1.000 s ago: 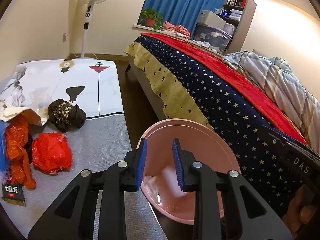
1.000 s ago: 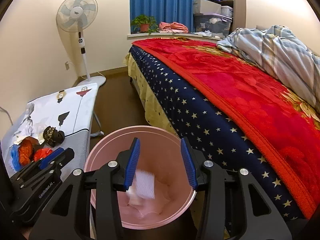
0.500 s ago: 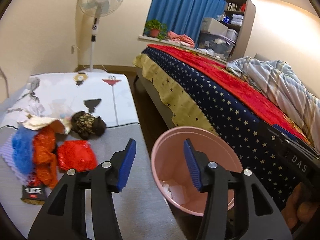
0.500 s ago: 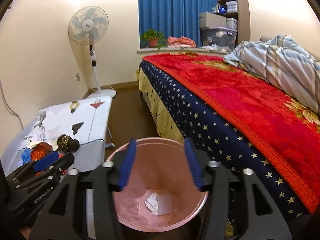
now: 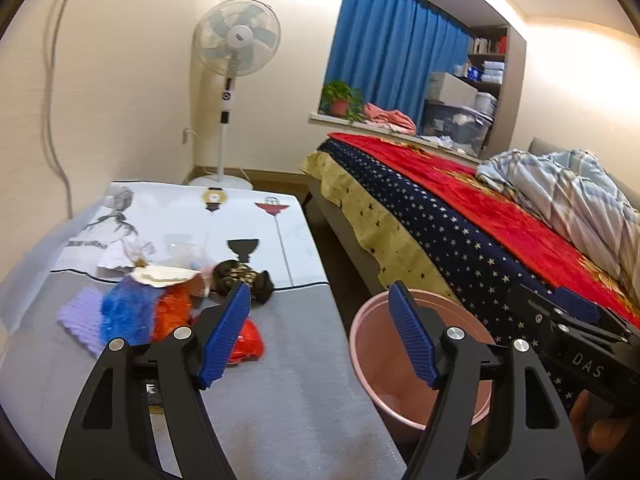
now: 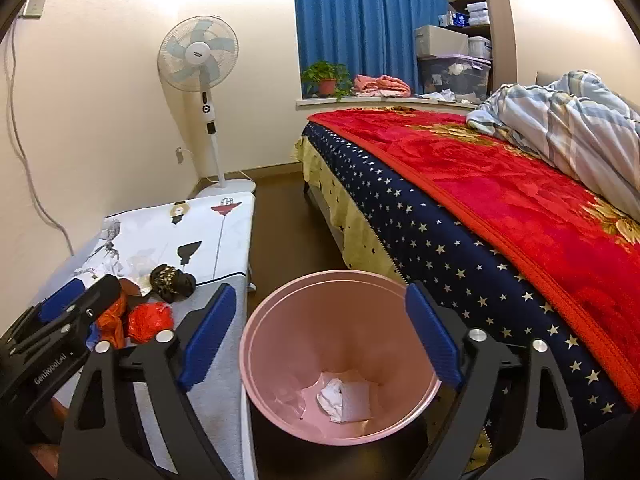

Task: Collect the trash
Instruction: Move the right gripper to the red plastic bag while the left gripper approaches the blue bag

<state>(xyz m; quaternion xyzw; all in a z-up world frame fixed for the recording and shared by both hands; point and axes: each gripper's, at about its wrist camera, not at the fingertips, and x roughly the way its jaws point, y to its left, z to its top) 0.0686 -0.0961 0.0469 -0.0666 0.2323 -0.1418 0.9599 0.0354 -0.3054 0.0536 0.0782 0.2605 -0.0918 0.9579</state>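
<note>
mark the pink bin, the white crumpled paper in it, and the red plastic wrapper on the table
Round pink plastic bin (image 6: 256,340), right wrist view, left inner wall.
White crumpled paper (image 6: 332,398), right wrist view, its middle.
Crumpled red plastic wrapper (image 6: 150,320), right wrist view, its centre.

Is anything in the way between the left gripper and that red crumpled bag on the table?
Nothing visible is. The left gripper is over the grey table, its jaws opening with nothing between them. The red crumpled bag lies just ahead, partly behind one finger. The other trash sits farther back, and the pink bin stands off to the side.

"DAS" on right tool (image 5: 576,344), seemingly "GenRoboAI" on left tool (image 6: 56,332)
</note>
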